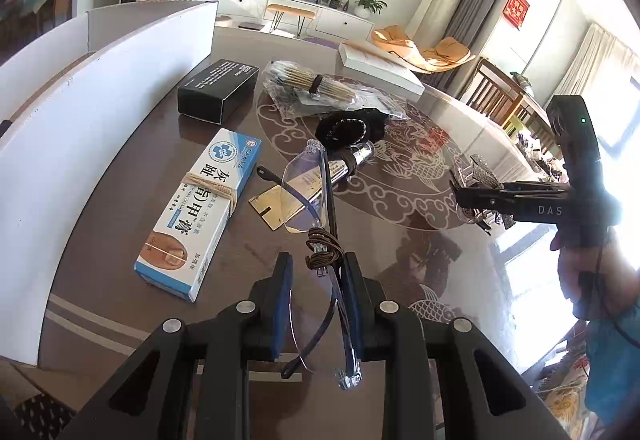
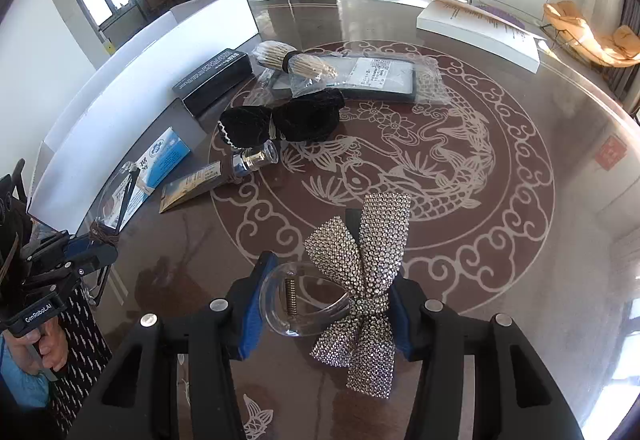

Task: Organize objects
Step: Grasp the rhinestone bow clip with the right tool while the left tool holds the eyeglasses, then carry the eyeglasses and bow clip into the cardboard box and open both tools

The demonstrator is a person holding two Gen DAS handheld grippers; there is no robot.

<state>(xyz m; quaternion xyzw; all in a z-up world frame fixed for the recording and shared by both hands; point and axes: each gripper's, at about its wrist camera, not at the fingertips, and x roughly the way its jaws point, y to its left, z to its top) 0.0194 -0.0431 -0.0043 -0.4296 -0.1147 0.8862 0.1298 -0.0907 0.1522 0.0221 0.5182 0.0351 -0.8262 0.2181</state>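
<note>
- Left wrist view: the white box point(image 1: 100, 80) stands at the table's far left; the left gripper point(image 1: 316, 272) grips folded glasses point(image 1: 320, 224) above the table.
- Still loose: cream carton point(image 1: 200, 216), black box point(image 1: 218, 90), skewers point(image 1: 316, 84), tube point(image 1: 340, 168).
- Rightmost, the right gripper point(image 2: 326, 304) clamps a rhinestone bow clip point(image 2: 360, 280); sorting looks barely begun.

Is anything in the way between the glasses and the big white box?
Yes. The glasses, held in the left gripper, have the blue-and-white cream box lying between them and the white box.
</note>
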